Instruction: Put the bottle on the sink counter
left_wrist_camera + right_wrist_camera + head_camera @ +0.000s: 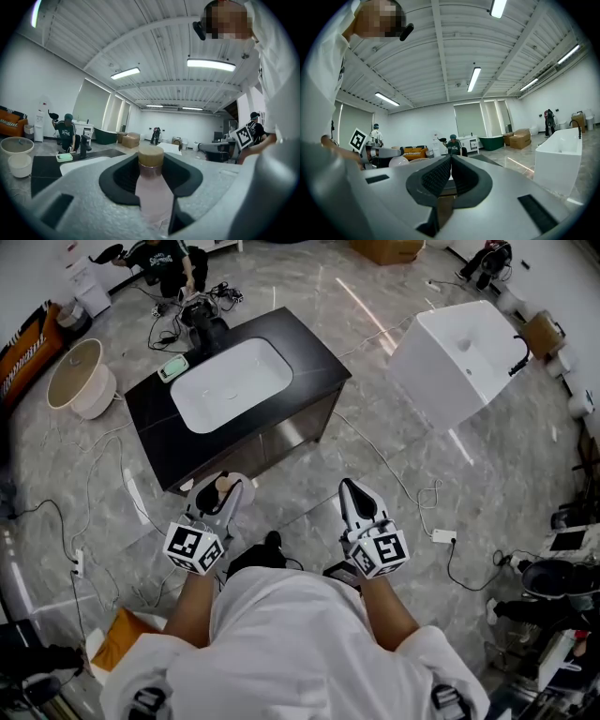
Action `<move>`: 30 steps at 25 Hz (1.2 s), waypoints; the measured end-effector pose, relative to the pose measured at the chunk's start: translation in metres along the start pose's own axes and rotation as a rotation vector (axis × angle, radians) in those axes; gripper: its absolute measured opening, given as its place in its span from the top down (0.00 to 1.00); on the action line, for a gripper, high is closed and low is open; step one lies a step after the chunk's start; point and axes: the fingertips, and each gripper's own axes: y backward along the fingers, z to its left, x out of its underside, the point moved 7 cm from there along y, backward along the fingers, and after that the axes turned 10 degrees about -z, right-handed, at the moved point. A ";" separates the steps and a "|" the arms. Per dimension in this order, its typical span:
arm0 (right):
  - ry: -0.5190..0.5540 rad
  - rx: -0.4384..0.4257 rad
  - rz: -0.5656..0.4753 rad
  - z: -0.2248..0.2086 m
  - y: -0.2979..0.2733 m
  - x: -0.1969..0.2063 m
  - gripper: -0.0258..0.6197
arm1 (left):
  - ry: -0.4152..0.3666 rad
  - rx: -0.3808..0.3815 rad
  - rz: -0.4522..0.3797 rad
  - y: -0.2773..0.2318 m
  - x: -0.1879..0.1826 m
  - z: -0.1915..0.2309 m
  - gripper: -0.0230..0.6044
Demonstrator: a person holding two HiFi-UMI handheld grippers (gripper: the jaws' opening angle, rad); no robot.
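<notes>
My left gripper (219,501) is shut on a pale pink bottle (151,187) with a tan cap (225,485). In the left gripper view the bottle stands upright between the dark pads (183,174). I hold it over the floor, just short of the near edge of the black sink counter (309,357), which has a white basin (230,382). To the right, at about the same height, my right gripper (354,499) is empty. Its jaws meet at the tips (451,162), so it is shut.
A green soap dish (172,367) and a black faucet (204,331) sit at the counter's far end. A white freestanding tub (459,357) stands to the right and a round white bin (82,379) to the left. A person (169,263) crouches beyond. Cables (412,493) trail over the floor.
</notes>
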 end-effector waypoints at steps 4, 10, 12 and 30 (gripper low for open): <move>0.007 0.001 -0.009 -0.010 -0.049 -0.005 0.94 | 0.000 0.023 -0.005 -0.034 -0.009 0.034 0.73; 0.013 0.018 -0.014 -0.019 -0.099 -0.010 0.94 | 0.006 0.055 -0.011 -0.071 -0.020 0.072 0.73; 0.012 0.031 -0.021 -0.024 -0.109 -0.011 0.94 | 0.008 0.071 -0.012 -0.083 -0.020 0.079 0.73; -0.026 -0.018 -0.036 -0.173 -0.145 -0.013 0.94 | 0.032 0.004 -0.015 -0.220 -0.001 0.063 0.73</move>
